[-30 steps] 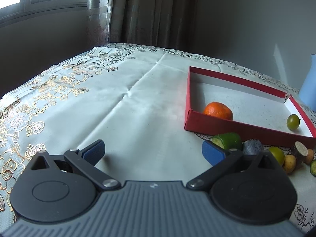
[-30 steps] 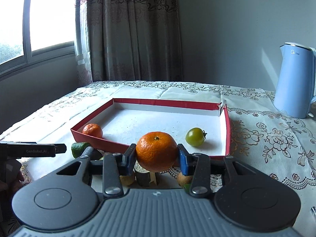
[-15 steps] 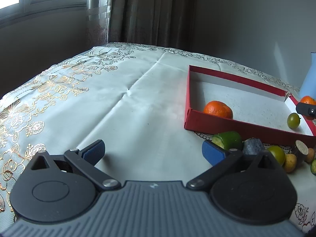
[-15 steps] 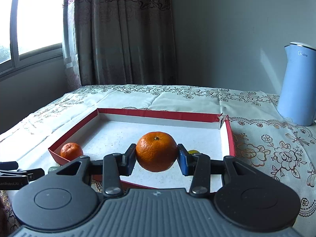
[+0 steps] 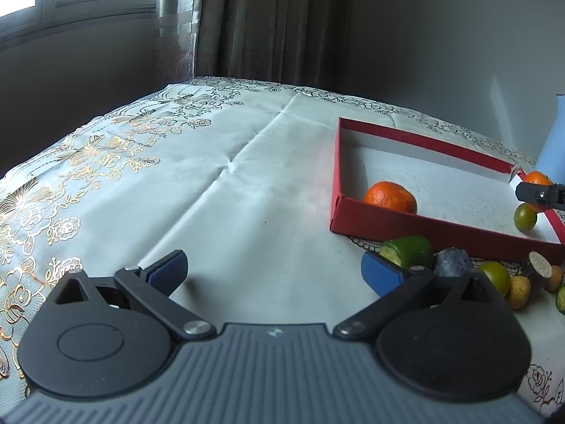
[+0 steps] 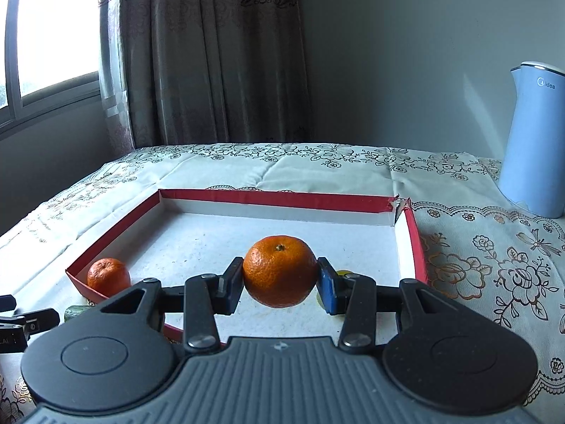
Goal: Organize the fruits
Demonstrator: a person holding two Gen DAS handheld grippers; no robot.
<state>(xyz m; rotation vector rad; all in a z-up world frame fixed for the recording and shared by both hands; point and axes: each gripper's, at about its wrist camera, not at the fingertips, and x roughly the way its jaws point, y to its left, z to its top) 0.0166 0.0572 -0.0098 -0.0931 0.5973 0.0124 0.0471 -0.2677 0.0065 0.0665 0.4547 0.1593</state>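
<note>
Moved since a second ago: my right gripper (image 6: 280, 282) has carried its orange (image 6: 280, 270) in over the red tray (image 6: 268, 196); earlier it hung short of the near wall, now white floor shows under the fruit. My left gripper (image 5: 273, 268) has not shifted.
Right tongs: clamped on the orange, pads on its two sides, stem end up.
Left tongs: spread wide, nothing between them, low over the tablecloth (image 5: 212, 183).
Key relation: the orange hangs above the tray's near right part, the floor straight below it.
Neighbours in tray: a second orange (image 6: 108, 275) at the near left corner, well apart; a green fruit (image 5: 525, 217) just beside and below my right tongs.
Edges: right wall near, torn far corner beyond.
Open room: middle and far floor bare, so I judge a drop slightly leftward safest.
Waiting: a loose pile (image 5: 494, 275) outside the near wall, closer to my left hand.
</note>
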